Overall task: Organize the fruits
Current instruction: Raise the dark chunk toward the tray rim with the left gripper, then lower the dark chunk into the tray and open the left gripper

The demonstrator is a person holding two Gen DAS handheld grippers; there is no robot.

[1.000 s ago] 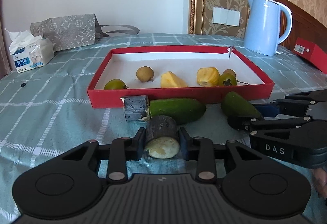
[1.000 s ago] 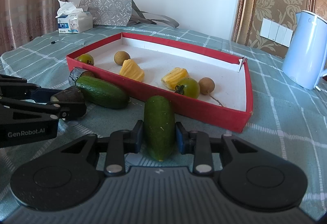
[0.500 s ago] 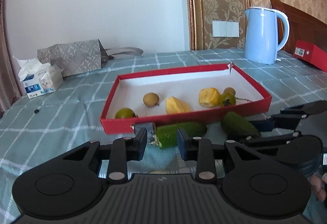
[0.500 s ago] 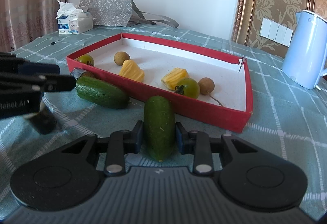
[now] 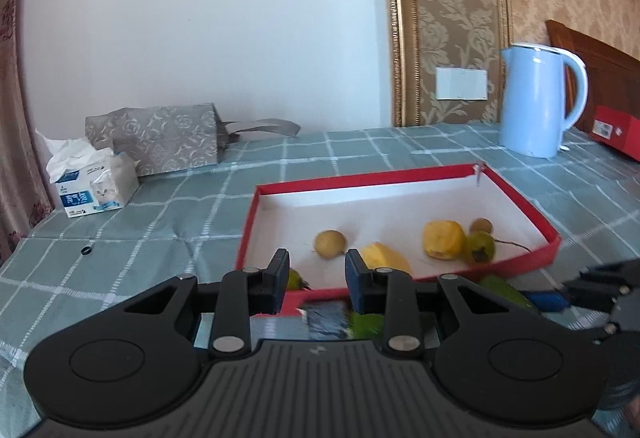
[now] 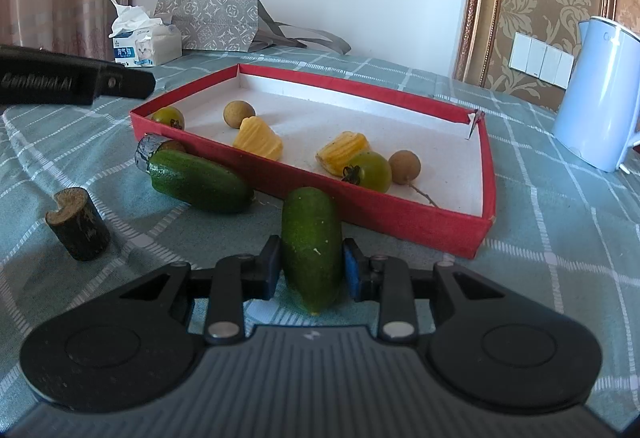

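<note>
Bench (image 6: 560,238): checked cloth, loose weave; could snag or ruck under fingers dragged low.
Tray (image 6: 360,212): red wall right ahead of right fingers; low carry likely to clip it.
Right gripper (image 6: 311,269): fingers closed around cucumber (image 6: 310,238), resting on bench, tip toward tray; smooth skin, narrow end near pads, may slip out on lift.
Left gripper (image 5: 317,275): raised, fingers apart, empty.
Second cucumber (image 6: 200,180): left of right fingers, against tray wall; may roll if nudged.
Stub (image 6: 78,224): upright, far left; easily toppled.
</note>
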